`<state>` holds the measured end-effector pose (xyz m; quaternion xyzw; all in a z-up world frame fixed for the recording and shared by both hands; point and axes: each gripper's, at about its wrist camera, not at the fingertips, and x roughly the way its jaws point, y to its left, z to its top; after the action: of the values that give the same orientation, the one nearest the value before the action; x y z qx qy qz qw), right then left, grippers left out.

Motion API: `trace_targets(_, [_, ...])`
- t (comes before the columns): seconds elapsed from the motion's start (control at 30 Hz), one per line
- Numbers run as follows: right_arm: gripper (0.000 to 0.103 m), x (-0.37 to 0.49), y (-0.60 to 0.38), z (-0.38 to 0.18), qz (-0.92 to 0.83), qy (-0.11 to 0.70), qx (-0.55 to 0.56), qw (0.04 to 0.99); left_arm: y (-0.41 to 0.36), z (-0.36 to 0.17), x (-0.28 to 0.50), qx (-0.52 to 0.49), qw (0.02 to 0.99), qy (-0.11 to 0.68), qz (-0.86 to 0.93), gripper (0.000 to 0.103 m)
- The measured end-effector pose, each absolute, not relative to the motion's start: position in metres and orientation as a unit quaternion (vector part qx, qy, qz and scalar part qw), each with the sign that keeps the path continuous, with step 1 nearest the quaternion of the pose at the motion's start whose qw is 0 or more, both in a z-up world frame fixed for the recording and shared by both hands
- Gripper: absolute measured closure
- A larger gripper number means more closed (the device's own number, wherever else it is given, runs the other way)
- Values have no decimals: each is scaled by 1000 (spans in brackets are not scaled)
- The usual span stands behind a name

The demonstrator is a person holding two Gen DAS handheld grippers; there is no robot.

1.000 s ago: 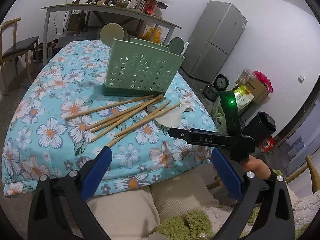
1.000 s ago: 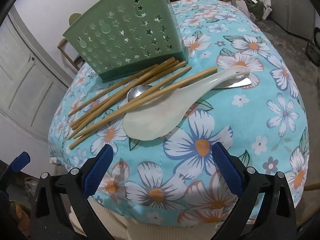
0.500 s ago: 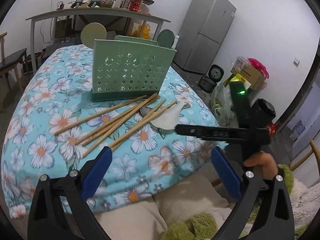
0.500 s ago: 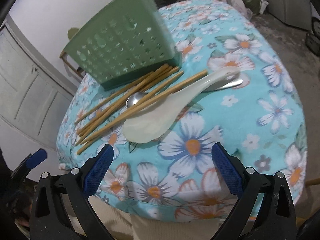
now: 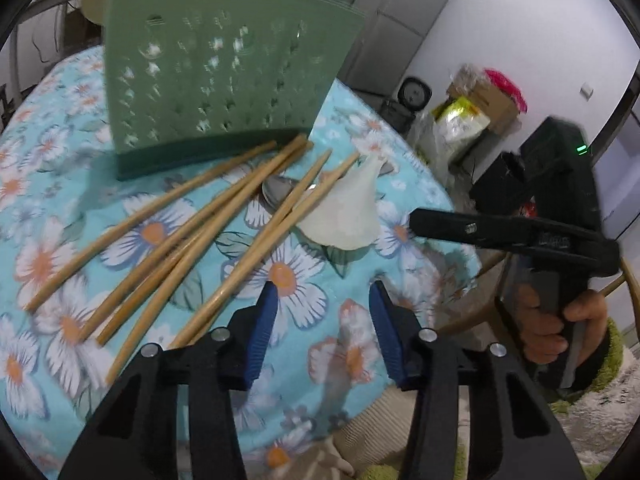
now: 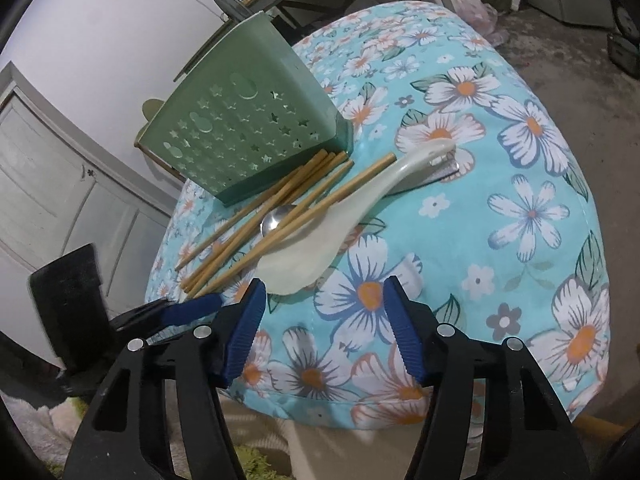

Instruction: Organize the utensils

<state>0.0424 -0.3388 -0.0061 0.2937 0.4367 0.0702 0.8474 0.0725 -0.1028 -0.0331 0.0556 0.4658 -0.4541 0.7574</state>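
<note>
Both my left fingers (image 5: 320, 328) and right fingers (image 6: 324, 320) have just been narrowing, half-spread, pinching nothing. Loose bamboo chopsticks (image 5: 188, 236) overlap the white ceramic spoon (image 6: 332, 224) before the green perforated plastic holder (image 5: 216, 92) on the floral counter (image 6: 520, 208); grabbing one risks dragging the others off.

The left gripper (image 5: 320, 322) is above the near part of a table with a flowered blue cloth (image 5: 348, 356). Its jaws have just been closing and there is nothing between them. The ends of some wooden chopsticks (image 5: 192, 236) lie just beside its left finger. The chopsticks spread like a fan toward a green holder with holes (image 5: 216, 80), which stands upright. A white spoon (image 5: 348, 212) and a metal spoon (image 5: 278, 192) lie partly under the chopsticks. On the right a hand (image 5: 560, 328) holds the right gripper (image 5: 424, 220), near the white spoon. Behind stands a grey fridge (image 5: 400, 12).
</note>
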Motion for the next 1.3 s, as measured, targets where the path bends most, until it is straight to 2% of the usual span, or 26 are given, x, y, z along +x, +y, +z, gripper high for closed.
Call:
trace_targets(0.3, [49,51,-339,-18,75,443,303,840,-121,-35,87,91,787,442,-421,57])
trace_targets(0.67, [49,55,-342,-22,79,441,309,839,-117,-26,102,42,819,408,-402,56])
trace_targets(0.87, [49,56,-342,-24,80,443,310,838,-117,-27,104,11,823,394,-410,50])
trace_targets(1.3, [49,59,-341,-25,83,443,310,837,-125,-28,100,3,795,430,-428,50])
